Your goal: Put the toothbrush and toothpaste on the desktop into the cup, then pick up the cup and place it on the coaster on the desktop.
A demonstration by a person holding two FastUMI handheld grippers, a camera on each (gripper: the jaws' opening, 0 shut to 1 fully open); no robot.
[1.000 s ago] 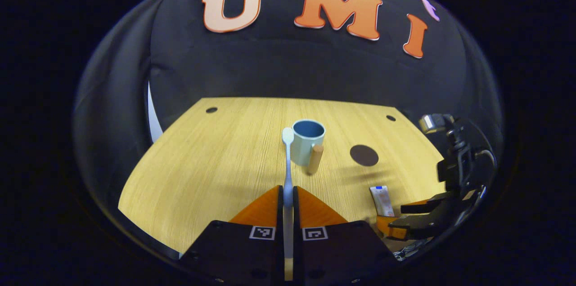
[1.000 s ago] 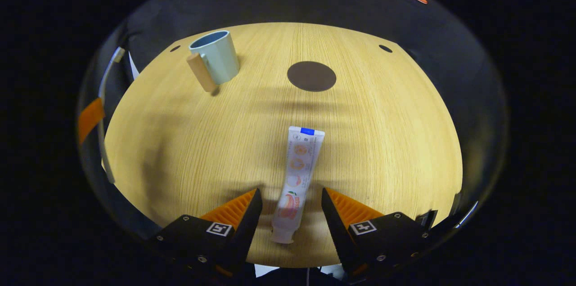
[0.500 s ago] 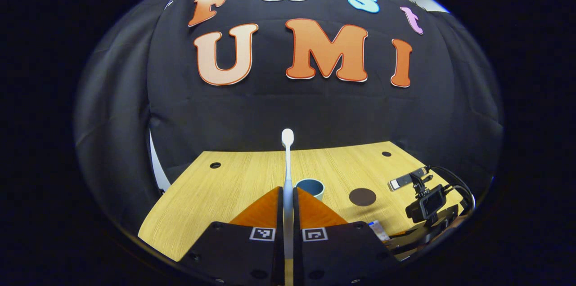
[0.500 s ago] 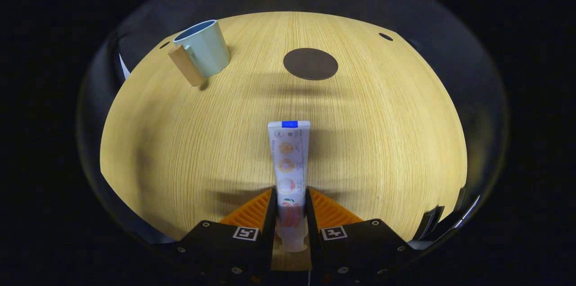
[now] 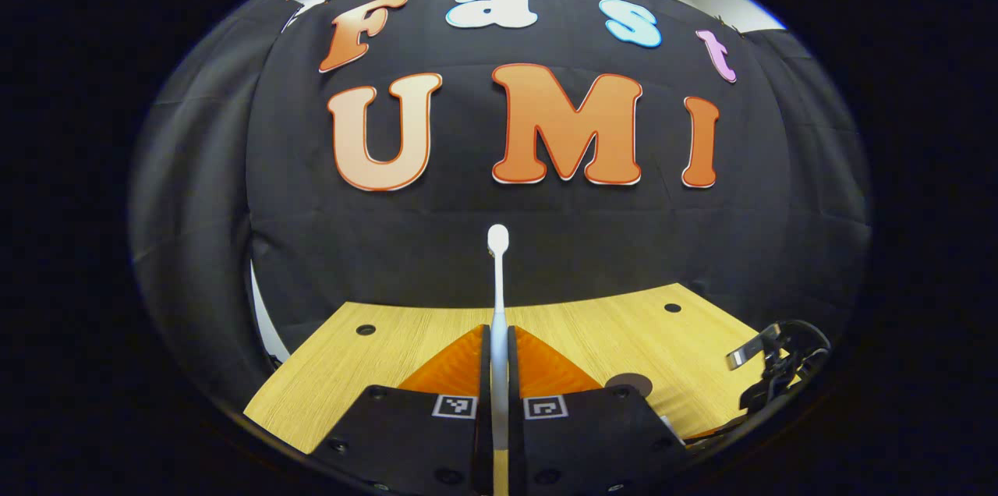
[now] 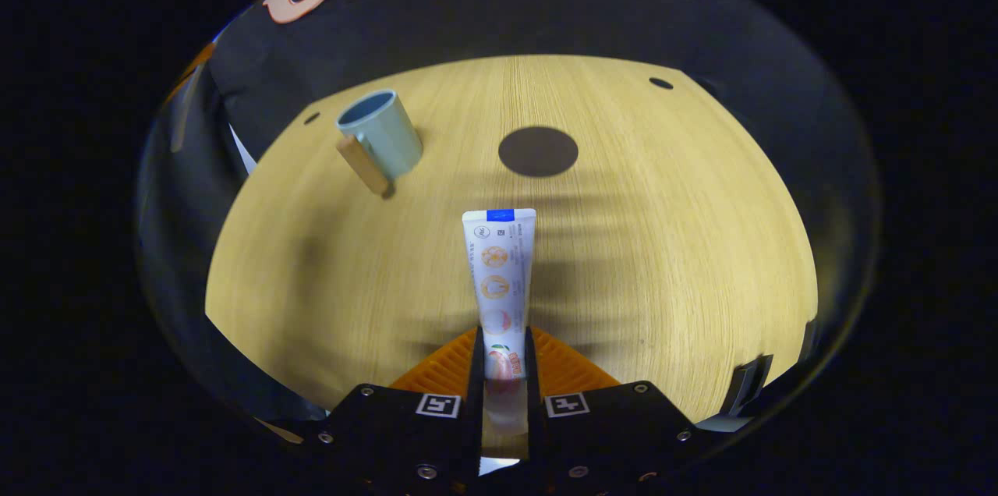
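Note:
In the left gripper view my left gripper (image 5: 498, 336) is shut on a white toothbrush (image 5: 497, 278), whose head points up and away toward the booth wall. A sliver of the dark round coaster (image 5: 628, 382) peeks past that gripper's body. In the right gripper view my right gripper (image 6: 504, 340) is shut on the cap end of a white toothpaste tube (image 6: 499, 262), held lifted over the wooden desktop (image 6: 663, 246). A pale blue cup (image 6: 380, 133) with a wooden handle stands at the far left, and the coaster (image 6: 538, 151) lies to its right.
The desktop has small dark holes (image 6: 660, 83) near its far corners. The other gripper's camera rig (image 5: 780, 363) shows at the right edge of the left gripper view. Black cloth walls close in the far side.
My left gripper has tilted upward with the toothbrush, so the cup has dropped out of its view. My right gripper shut on the toothpaste and has raised it off the desktop.

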